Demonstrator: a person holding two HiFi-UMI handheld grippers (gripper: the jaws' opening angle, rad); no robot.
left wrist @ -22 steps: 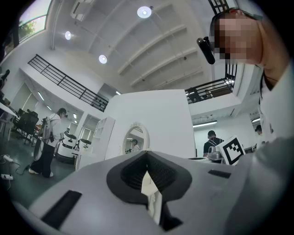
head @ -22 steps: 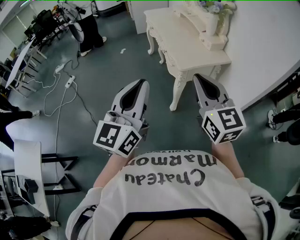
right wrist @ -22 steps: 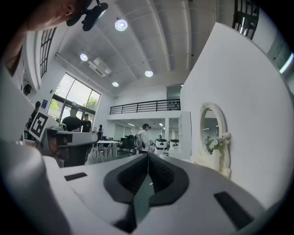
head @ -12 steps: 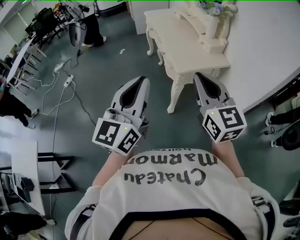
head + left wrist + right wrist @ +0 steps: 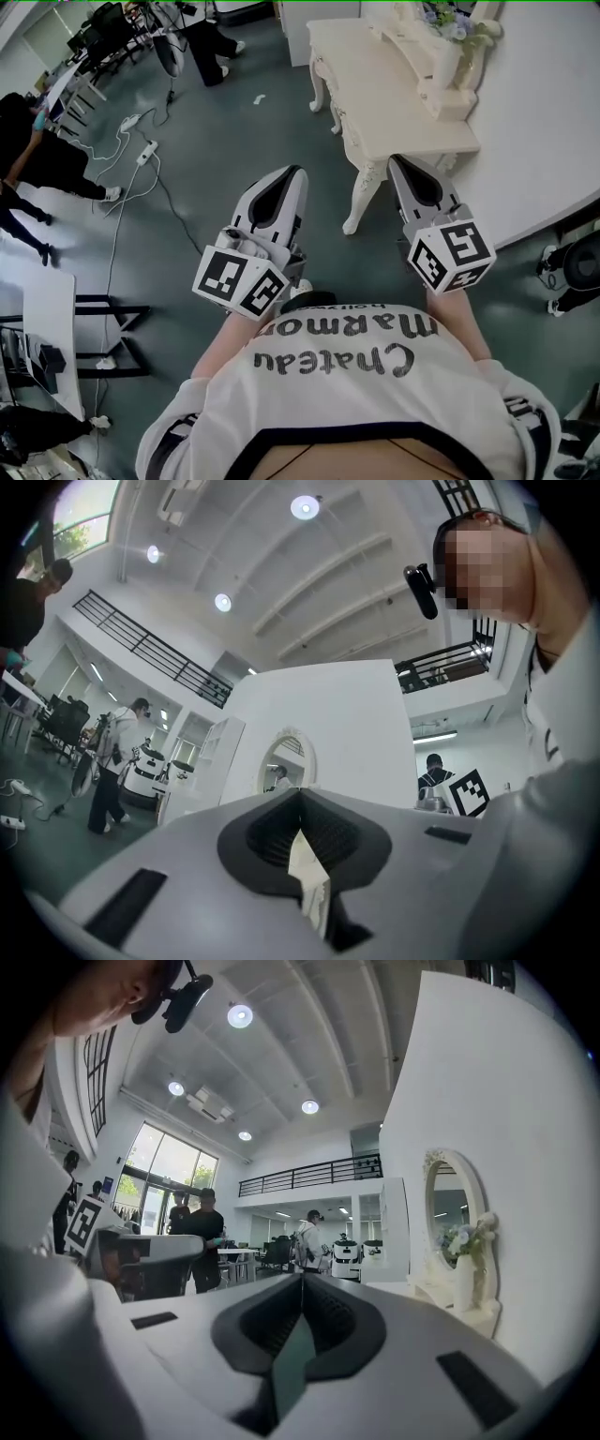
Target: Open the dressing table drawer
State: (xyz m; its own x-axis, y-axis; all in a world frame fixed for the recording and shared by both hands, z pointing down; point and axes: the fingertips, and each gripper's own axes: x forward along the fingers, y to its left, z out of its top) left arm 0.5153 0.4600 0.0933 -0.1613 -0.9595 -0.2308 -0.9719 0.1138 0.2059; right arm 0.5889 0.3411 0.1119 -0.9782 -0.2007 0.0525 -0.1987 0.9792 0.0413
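Now two grippers show: left gripper [image 5: 289, 176] and right gripper [image 5: 401, 164], each with jaws pressed together on nothing, near one cream dressing table [image 5: 384, 89] at far right.

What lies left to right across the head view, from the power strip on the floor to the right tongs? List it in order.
Power strip → left tongs → dressing table's front leg → right tongs.

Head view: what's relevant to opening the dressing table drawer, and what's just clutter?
Job: dressing table; left gripper; right gripper, both shut and empty.
Lying about: power strip on the floor; flower vase; white desk at left.
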